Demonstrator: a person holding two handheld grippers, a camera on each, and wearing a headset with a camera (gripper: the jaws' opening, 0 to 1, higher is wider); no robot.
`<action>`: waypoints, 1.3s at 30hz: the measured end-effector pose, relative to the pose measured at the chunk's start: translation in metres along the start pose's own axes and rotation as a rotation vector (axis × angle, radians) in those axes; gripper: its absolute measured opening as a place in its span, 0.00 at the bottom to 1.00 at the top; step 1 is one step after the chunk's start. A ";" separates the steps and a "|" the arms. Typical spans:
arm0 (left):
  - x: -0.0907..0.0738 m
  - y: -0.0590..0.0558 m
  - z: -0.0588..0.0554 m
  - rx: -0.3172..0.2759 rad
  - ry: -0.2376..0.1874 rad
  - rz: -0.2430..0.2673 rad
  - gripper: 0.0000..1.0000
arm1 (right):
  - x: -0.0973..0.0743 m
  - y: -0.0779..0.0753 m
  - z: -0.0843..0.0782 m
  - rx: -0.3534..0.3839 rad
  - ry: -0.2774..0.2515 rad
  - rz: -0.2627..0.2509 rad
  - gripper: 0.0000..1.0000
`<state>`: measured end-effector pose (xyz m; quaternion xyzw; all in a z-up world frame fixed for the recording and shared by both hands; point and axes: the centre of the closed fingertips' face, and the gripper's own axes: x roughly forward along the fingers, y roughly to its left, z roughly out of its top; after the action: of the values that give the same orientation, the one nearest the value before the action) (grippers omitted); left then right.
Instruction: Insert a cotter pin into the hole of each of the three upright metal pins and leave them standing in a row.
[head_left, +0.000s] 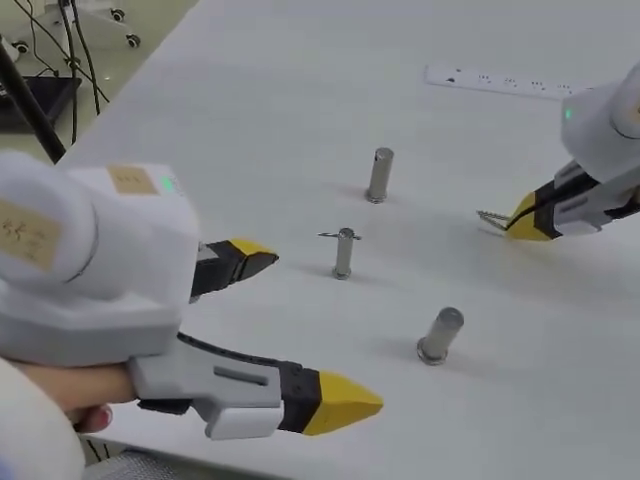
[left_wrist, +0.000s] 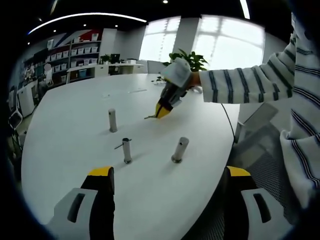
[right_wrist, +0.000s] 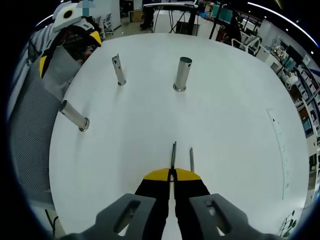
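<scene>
While I tally from largest down: white table (head_left: 300, 80), left gripper (head_left: 328, 330) near the row with jaws wide apart and empty, right gripper (head_left: 515, 224) well apart from the row with jaws closed on the gripped cotter pin (right_wrist: 173, 152) at the tabletop, and what looks like a spare cotter pin (right_wrist: 191, 159) just beside it. Three metal pins stand in a row: the middle pin (head_left: 344, 258) carries the fitted cotter pin (head_left: 336, 236) through its hole; far pin (head_left: 380, 175) and near pin (head_left: 440, 335) are bare. I judge one of three done, two insertions left.
</scene>
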<state>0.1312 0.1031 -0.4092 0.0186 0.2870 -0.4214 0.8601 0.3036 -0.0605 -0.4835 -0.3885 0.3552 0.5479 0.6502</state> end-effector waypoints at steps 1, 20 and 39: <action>0.000 0.000 0.001 0.000 -0.001 0.000 0.89 | 0.000 -0.002 0.000 -0.003 -0.003 -0.003 0.00; 0.004 0.000 0.019 -0.023 -0.047 -0.008 0.84 | -0.055 0.019 0.022 -0.027 -0.099 -0.117 0.00; 0.028 -0.008 0.046 -0.062 -0.088 -0.076 0.73 | -0.085 0.038 0.049 -0.116 -0.174 -0.239 0.00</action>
<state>0.1608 0.0655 -0.3837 -0.0372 0.2625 -0.4450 0.8554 0.2557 -0.0499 -0.3899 -0.4161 0.2165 0.5180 0.7153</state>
